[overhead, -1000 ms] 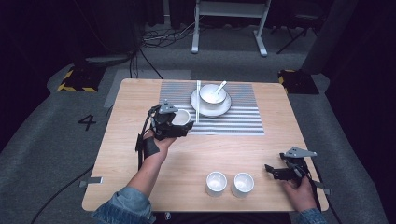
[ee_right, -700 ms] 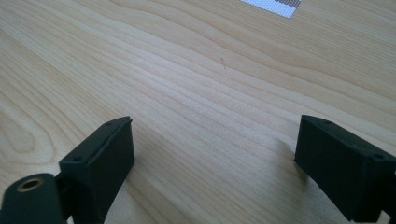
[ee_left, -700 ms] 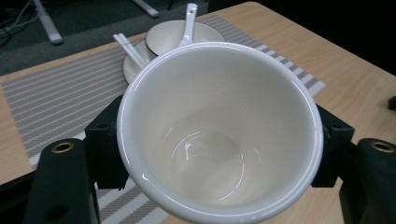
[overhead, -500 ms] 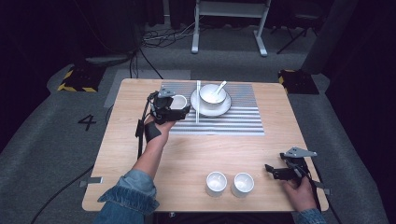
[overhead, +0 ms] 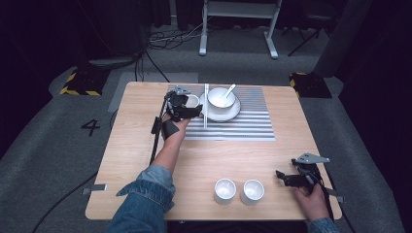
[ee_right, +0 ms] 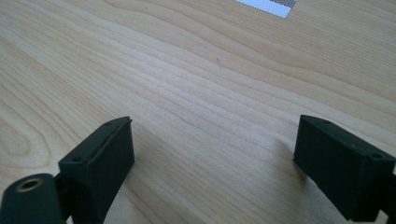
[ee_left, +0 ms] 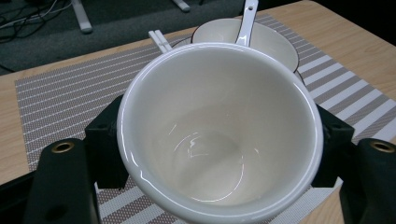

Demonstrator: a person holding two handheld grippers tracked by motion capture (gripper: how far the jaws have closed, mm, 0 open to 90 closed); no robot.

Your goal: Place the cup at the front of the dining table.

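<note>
A person sits at a light wooden table (overhead: 145,145), holding a 2-jaw gripper in each hand. A grey-and-white striped placemat (overhead: 243,126) lies on the far half of the table.

The left gripper (overhead: 187,109) is at the placemat's far left corner, and its jaws are clamped on a small white cup (overhead: 193,100). In the left gripper view the cup (ee_left: 219,126) is empty, its mouth open toward the camera, with 1 black jaw pressing on each side of the wall just under the rim. Gripping it across the widest part keeps the cup level while it is carried. Whether its base already rests on the placemat cannot be told.

Just right of the cup, a pair of white chopsticks (overhead: 206,104) lies along the placemat's length. Beyond them a white bowl (overhead: 222,98) sits on a white plate (overhead: 228,112), with a white spoon (overhead: 228,91) leaning in the bowl. The arrangement looks like a place setting, and the cup seems meant for the open spot left of the chopsticks.

Near the table's front edge 2 more small white cups (overhead: 225,190) stand side by side, probably waiting their turn.

The right gripper (overhead: 286,178) lies low over bare wood at the front right corner, just right of those cups. In the right gripper view its jaws are spread wide apart with nothing between them.
</note>
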